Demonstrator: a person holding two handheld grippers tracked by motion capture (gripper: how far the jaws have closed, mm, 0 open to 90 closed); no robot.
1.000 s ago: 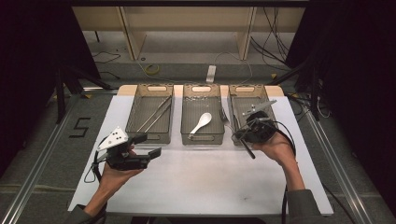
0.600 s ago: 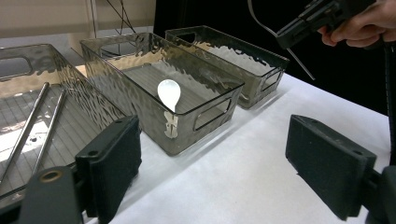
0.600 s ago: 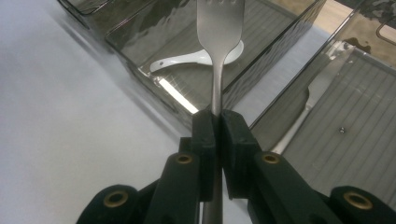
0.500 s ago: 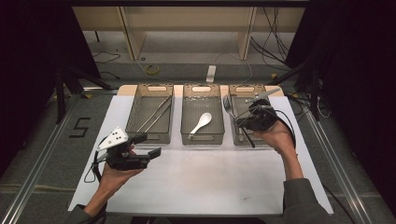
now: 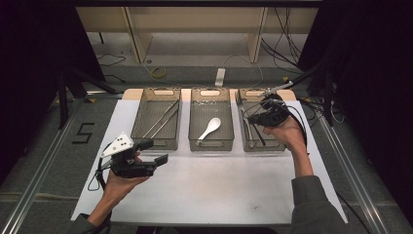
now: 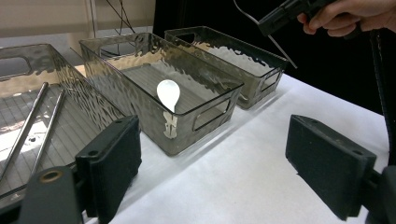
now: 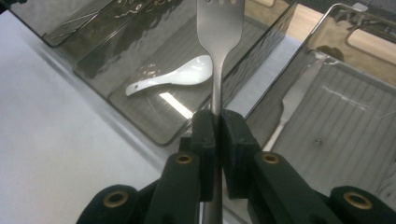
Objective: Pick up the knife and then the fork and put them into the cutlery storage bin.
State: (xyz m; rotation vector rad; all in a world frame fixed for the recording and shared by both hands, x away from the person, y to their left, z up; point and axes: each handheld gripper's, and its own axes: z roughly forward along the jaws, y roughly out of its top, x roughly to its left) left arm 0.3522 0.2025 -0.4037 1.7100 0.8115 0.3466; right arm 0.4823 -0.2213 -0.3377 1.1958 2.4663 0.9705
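We hold the slim metal fork (image 7: 219,28) by its handle, clamped between the jaws of the right gripper (image 7: 215,126), above the right-hand clear plastic bin (image 5: 259,122). We should lower it slowly and level beside the cutlery already inside. Our left gripper (image 6: 212,161) waits with jaws apart.

Fork (image 7: 219,42) tines cut off by the top edge (handle's lower end hidden between the fingers (image 7: 205,135)).

Black "5" (image 5: 83,133) marked on floor left of table; nothing else legible.
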